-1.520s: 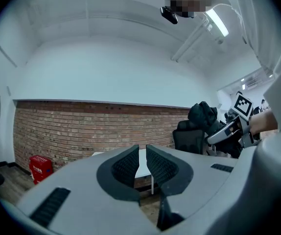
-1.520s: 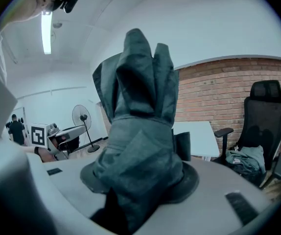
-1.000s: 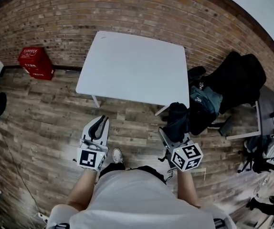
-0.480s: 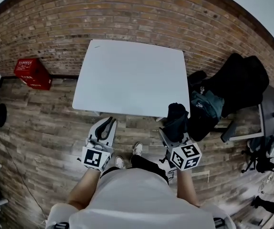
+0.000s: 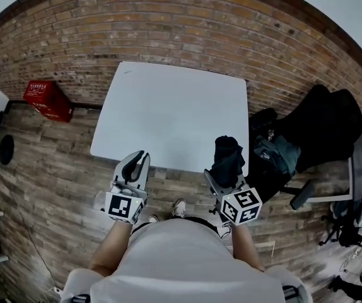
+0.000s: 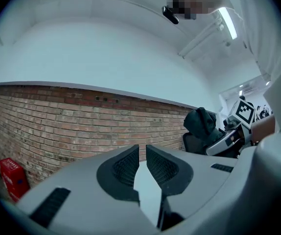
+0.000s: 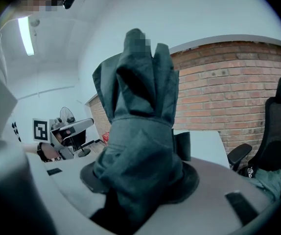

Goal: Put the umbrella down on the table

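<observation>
A dark folded umbrella (image 5: 227, 158) stands upright in my right gripper (image 5: 224, 174), whose jaws are shut on its lower part. In the head view it hangs over the near right edge of the white table (image 5: 175, 106). In the right gripper view the umbrella (image 7: 138, 126) fills the middle and hides the jaws, with the table (image 7: 205, 143) behind it. My left gripper (image 5: 139, 161) is at the table's near edge, left of the umbrella. Its jaws (image 6: 142, 152) are closed to a thin slit with nothing between them.
A brick wall (image 5: 181, 24) runs behind the table. A red crate (image 5: 48, 100) sits on the floor at the left. A black chair piled with bags (image 5: 307, 128) stands close to the table's right side. My shoe (image 5: 179, 207) is on the wooden floor under me.
Both grippers have moved forward to the table's near edge. The umbrella, before over the floor, now overlaps the table's near right edge. Both grips look the same.
</observation>
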